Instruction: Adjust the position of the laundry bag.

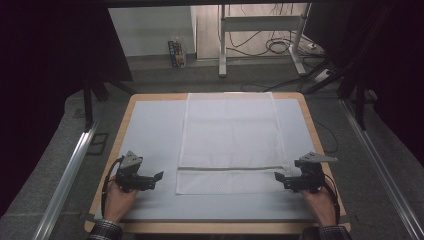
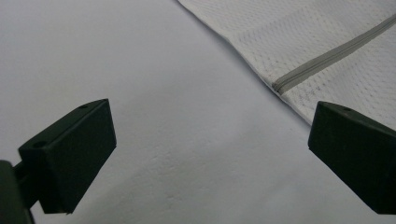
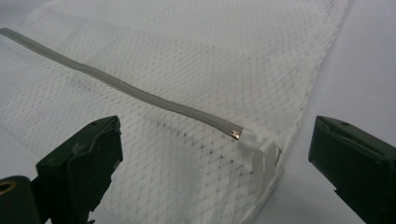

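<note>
Covering most of the wooden table [image 1: 126, 114] was a pale grey mat [image 1: 150, 135], and on it, dead centre and running from 12 o'clock toward 6, lay the white mesh laundry bag [image 1: 230, 130] — flat, rectangular, see-through enough for the mat to shade it. Fine diamond netting showed up close in the right gripper view, with a hemmed border down its side. Across the bag near its 6 o'clock end ran a grey zipper [image 1: 231, 168], straight from edge to edge; its metal end [image 3: 236, 134] sat by a small white plastic tab [image 3: 264, 161] at the bag's corner. At 8 o'clock of the bag sat the left gripper [image 1: 159, 176], jaws spread wide, empty, over bare mat just beside the bag's edge. At 4 o'clock sat the right gripper [image 1: 278, 176], jaws equally wide, gripping nothing, straddling the zipper-end corner.
</note>
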### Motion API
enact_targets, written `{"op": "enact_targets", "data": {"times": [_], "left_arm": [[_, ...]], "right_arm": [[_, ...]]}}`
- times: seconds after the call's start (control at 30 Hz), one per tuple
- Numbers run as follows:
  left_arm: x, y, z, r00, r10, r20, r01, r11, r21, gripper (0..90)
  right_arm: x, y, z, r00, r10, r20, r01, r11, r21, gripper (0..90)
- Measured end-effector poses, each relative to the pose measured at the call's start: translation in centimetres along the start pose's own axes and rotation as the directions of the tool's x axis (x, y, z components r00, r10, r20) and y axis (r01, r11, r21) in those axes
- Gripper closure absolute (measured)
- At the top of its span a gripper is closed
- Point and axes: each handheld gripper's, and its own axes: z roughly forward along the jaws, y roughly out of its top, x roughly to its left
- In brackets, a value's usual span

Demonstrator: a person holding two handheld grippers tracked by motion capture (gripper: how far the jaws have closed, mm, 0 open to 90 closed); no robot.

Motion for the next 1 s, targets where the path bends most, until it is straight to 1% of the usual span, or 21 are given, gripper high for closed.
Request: {"op": "enact_targets", "data": {"times": [0.07,0.13,0.27,0.33,0.4,0.43,0.5,0.57,0.6,0.67,0.7,0.73,0.87,0.93,1.0], "left_arm": [[-0.1,0.1,0.1,1.0,0.005,-0.003,-0.005,1.0,0.001,0.8],[-0.5,0.4,0.3,0.9998,0.021,-0.002,-0.021,0.9998,0.004,0.6],[-1.0,0.9,0.5,0.999,0.036,0.025,-0.036,0.9992,-0.016,0.1],[-1.3,1.1,0.7,0.9989,0.043,0.017,-0.043,0.9989,-0.017,0.4],[-1.4,1.3,1.0,0.9986,0.052,0.011,-0.052,0.9986,-0.009,1.5],[-1.5,1.4,1.1,0.9984,0.055,0.008,-0.055,0.9985,-0.007,1.9],[-1.5,1.7,1.3,0.9984,0.055,0.015,-0.054,0.9985,-0.01,2.7],[-1.5,1.9,1.5,0.9982,0.048,0.037,-0.047,0.9986,-0.022,2.7],[-1.5,2.0,1.5,0.9976,0.049,0.048,-0.048,0.9985,-0.026,2.7],[-1.5,2.3,1.7,0.9973,0.052,0.052,-0.05,0.9983,-0.03,3.9],[-1.5,2.5,1.9,0.9973,0.053,0.05,-0.051,0.9982,-0.03,4.7],[-1.6,2.6,2.0,0.9974,0.053,0.049,-0.051,0.9982,-0.03,5.6],[-1.5,3.0,2.7,0.9961,0.057,0.067,-0.056,0.9982,-0.024,10.8],[-1.6,3.3,3.1,0.9957,0.068,0.063,-0.067,0.9976,-0.017,11.5],[-1.8,3.6,3.5,0.995,0.081,0.06,-0.08,0.9967,-0.011,15.2]], "right_arm": [[0.1,0.1,0.1,1.0,-0.007,0.006,0.007,1.0,-0.002,3.1],[0.3,0.3,0.2,0.9998,-0.017,0.014,0.017,1.0,-0.004,3.2],[0.5,0.7,0.4,0.9993,-0.025,0.027,0.025,1.0,-0.008,3.2],[0.5,0.8,0.7,0.9987,-0.033,0.038,0.033,0.999,-0.003,3.2],[0.6,0.9,0.8,0.9976,-0.044,0.053,0.044,0.999,-0.001,3.1],[0.6,1.0,0.9,0.9973,-0.049,0.055,0.049,0.999,-0.001,2.4],[0.6,1.1,1.1,0.998,-0.044,0.045,0.044,0.999,-0.001,2.1],[0.6,1.3,1.3,0.9981,-0.052,0.033,0.052,0.999,0.006,1.6],[0.7,1.4,1.4,0.9977,-0.058,0.035,0.057,0.998,0.011,1.6],[0.7,1.6,1.6,0.9969,-0.068,0.039,0.068,0.998,0.02,1.6],[0.7,1.7,1.7,0.997,-0.066,0.042,0.065,0.998,0.024,1.7],[0.7,1.8,1.8,0.9968,-0.066,0.046,0.064,0.998,0.028,2.3],[0.6,2.2,2.0,0.995,-0.069,0.072,0.066,0.997,0.047,10.5],[0.4,2.3,2.0,0.9948,-0.065,0.079,0.061,0.997,0.046,15.4],[0.2,2.5,2.1,0.9947,-0.057,0.085,0.053,0.997,0.048,18.8]]}}
